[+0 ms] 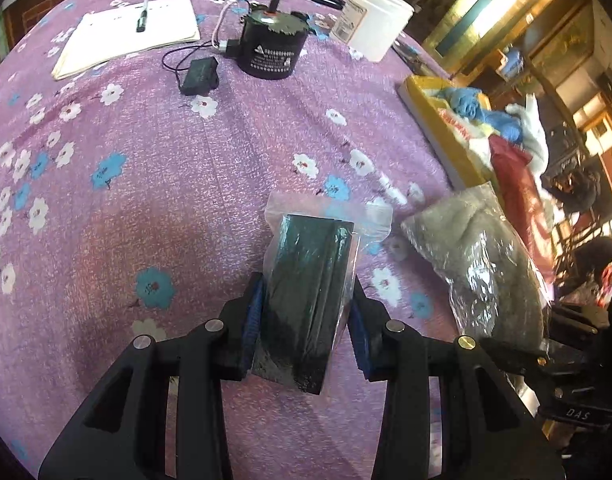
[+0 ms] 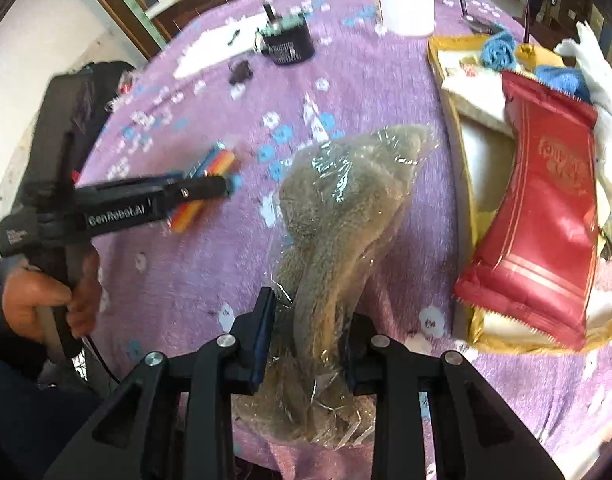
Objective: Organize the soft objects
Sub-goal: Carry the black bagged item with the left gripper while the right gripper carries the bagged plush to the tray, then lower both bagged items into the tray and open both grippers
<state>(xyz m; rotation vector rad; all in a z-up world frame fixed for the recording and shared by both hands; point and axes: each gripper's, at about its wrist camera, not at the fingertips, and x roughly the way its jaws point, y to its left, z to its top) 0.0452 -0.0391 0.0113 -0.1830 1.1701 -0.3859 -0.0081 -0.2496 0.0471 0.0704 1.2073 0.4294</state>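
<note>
My left gripper [image 1: 306,320] is shut on a clear bag of dark green scouring sponges [image 1: 309,272], held just above the purple floral cloth. The right wrist view shows this left gripper [image 2: 226,186] from the side, with the pack's orange and blue edges [image 2: 220,162] showing. My right gripper [image 2: 307,340] has its pads on either side of a grey plush item in a clear bag [image 2: 345,200]. The bag is pinched narrow between them and bulges above and below. That grey bag [image 1: 477,272] lies to the right of the sponges.
A yellow box [image 2: 461,128] at the right table edge holds a red packet [image 2: 545,216], blue towels [image 2: 497,50] and white cloth. Farther back stand a white jar [image 1: 377,20], a black cylindrical device [image 1: 272,48] with cables and a notepad [image 1: 134,36]. A hand [image 2: 38,300] holds the left gripper's handle.
</note>
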